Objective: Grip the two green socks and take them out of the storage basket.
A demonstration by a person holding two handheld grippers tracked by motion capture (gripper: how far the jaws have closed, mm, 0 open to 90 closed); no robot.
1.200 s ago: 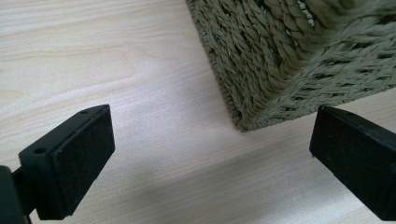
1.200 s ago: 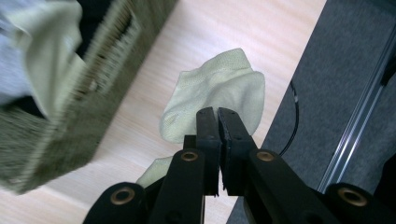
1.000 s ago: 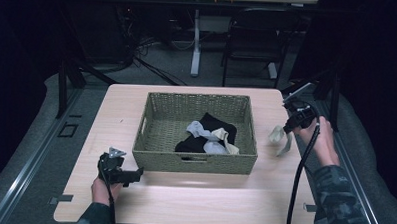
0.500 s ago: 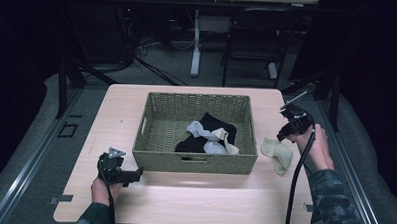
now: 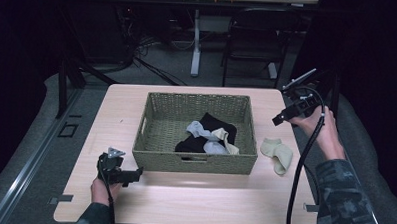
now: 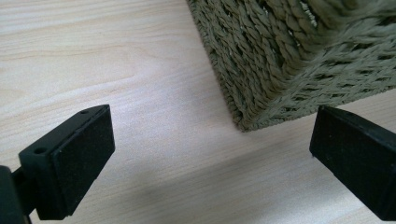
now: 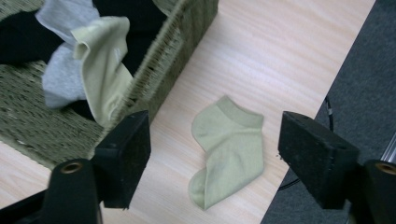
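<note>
A woven basket stands mid-table and holds a black sock, a grey sock and a pale green sock. A second pale green sock lies flat on the table just right of the basket. My right gripper hovers open above and behind that sock, which sits between its jaws in the right gripper view. My left gripper rests open at the basket's front left corner, with nothing between its jaws.
The light wooden table has bare room in front of the basket and on its left side. The table's right edge runs close beside the loose sock, with dark floor beyond. A chair and desk legs stand behind the table.
The right gripper let go of the pale green sock, which dropped flat onto the table right of the basket; the gripper then rose up and back. The left gripper stayed still.
</note>
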